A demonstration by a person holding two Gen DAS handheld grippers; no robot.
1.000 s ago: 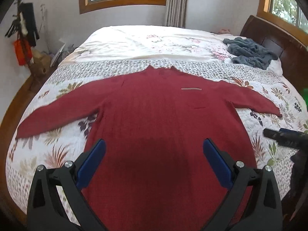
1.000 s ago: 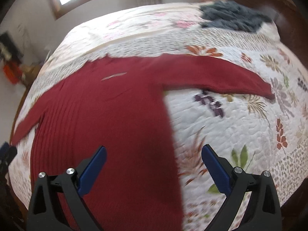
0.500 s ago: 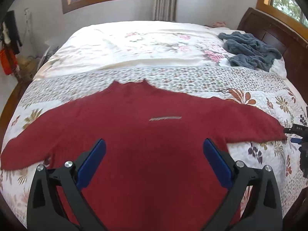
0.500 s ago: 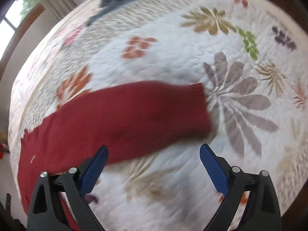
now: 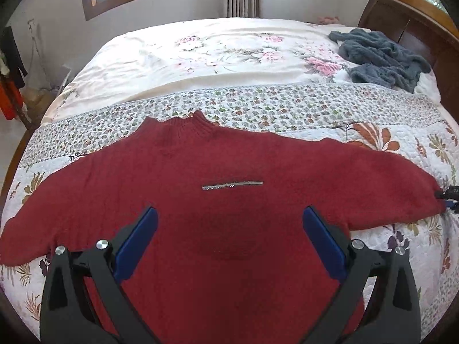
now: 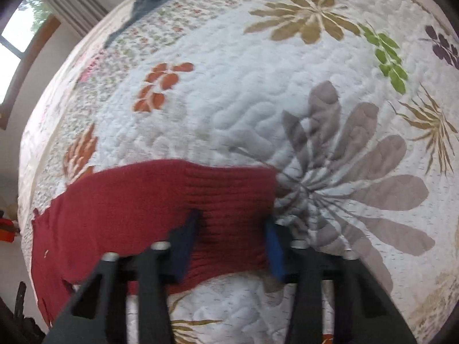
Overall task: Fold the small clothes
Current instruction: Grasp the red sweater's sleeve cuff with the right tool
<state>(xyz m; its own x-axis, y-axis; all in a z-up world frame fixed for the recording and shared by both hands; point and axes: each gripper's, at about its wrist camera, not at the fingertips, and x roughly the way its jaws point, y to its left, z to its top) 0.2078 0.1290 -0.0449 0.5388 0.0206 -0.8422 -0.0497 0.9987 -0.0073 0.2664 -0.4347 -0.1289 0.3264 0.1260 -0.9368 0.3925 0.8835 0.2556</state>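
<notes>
A dark red knit sweater (image 5: 229,215) lies flat on the bed, front up, sleeves spread, with a thin silver strip (image 5: 232,185) on the chest. My left gripper (image 5: 229,229) hovers open over the sweater's body, nothing between its blue pads. In the right wrist view the ribbed cuff of the sweater's right sleeve (image 6: 229,189) lies between the fingers of my right gripper (image 6: 232,229). Those fingers have drawn in to about half width and press on the cuff, with a gap still between them. The right gripper's tip (image 5: 449,197) also shows at that sleeve's end.
The bed carries a white floral quilt (image 6: 258,86) and a pale flowered cover (image 5: 229,51) behind it. A grey-blue fuzzy garment (image 5: 381,57) lies at the far right by the wooden headboard (image 5: 416,23). Clothes hang on a stand at the left wall (image 5: 11,68).
The right gripper swung from the sweater's body out to the right sleeve's cuff, came down on it and narrowed its fingers. The left gripper moved forward over the sweater and stayed open.
</notes>
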